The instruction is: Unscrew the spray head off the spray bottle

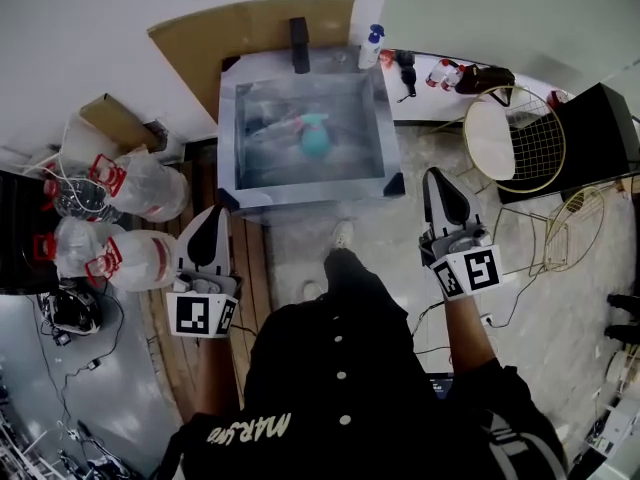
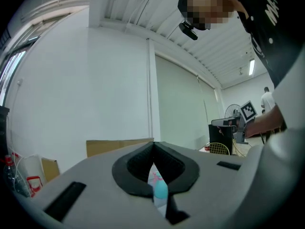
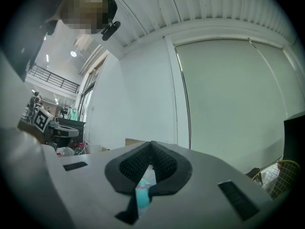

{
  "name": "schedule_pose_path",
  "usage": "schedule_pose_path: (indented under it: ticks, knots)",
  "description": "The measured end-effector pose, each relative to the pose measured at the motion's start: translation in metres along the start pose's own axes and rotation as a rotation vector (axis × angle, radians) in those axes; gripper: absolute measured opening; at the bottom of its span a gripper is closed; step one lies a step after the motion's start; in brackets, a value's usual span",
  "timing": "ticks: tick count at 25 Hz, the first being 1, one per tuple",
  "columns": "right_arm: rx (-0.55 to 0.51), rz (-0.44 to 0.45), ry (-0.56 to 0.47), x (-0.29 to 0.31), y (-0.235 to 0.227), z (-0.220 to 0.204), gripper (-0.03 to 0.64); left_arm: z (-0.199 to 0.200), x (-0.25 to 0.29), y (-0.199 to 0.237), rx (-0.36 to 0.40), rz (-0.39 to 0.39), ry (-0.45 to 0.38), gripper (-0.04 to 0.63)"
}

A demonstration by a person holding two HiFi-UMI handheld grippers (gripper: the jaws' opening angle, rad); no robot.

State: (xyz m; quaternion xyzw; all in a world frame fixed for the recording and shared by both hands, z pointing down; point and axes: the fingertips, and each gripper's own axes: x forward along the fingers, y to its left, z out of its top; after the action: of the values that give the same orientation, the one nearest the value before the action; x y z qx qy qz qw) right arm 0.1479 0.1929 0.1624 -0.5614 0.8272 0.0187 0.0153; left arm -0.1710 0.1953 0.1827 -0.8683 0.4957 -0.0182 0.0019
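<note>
a person (image 1: 350,368) in a dark top stands at the bottom of the head view and holds one tool in each hand. the left gripper (image 1: 210,223) is just left of the middle, and the right gripper (image 1: 440,190) is to the right of the middle. both point up the picture, toward a shiny grey table (image 1: 228,138) in the upper middle. neither tool touches the table.

the spray bottle (image 1: 316,138) is on the table top, near its middle. it is teal, with a bit of pink by it. it looks blurry, so i cannot tell if it stands up or lies down. it is well apart from both tools.

in the left gripper view the two black pads (image 2: 138,168) are pressed together at their tips, with nothing pinched between them. the teal bottle peeks through the little gap lower down, far behind the pads. in the right gripper view the pads (image 3: 133,166) are pressed together too and hold nothing. the same teal bottle shows through the gap there.

a white bottle (image 1: 371,46) with a blue top stands just past the table's upper right corner. brown cardboard (image 1: 220,28) sits behind the table at the upper left. clear plastic bags (image 1: 140,183) with red print lie near the left edge. a round gold wire chair (image 1: 515,138) is at the right, with a black box (image 1: 600,133) beside it.
</note>
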Motion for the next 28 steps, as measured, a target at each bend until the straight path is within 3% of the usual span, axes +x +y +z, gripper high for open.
schedule_pose_path:
  ticks: [9, 20, 23, 28]
  knots:
    - [-0.015, 0.063, 0.0, 0.092, -0.054, 0.005, 0.014, 0.013, 0.095, 0.024, 0.008, 0.036, 0.008, 0.025]
    - [-0.002, 0.174, 0.026, 0.154, -0.094, -0.01, 0.014, 0.008, 0.16, 0.024, 0.044, 0.039, 0.065, 0.025]
    - [-0.004, 0.226, 0.072, 0.174, -0.095, -0.026, 0.014, -0.008, 0.176, 0.015, 0.044, -0.062, 0.116, 0.025]
    - [-0.085, 0.429, 0.266, 0.208, -0.068, -0.079, 0.026, -0.074, 0.198, -0.005, 0.082, -0.364, 0.292, 0.025]
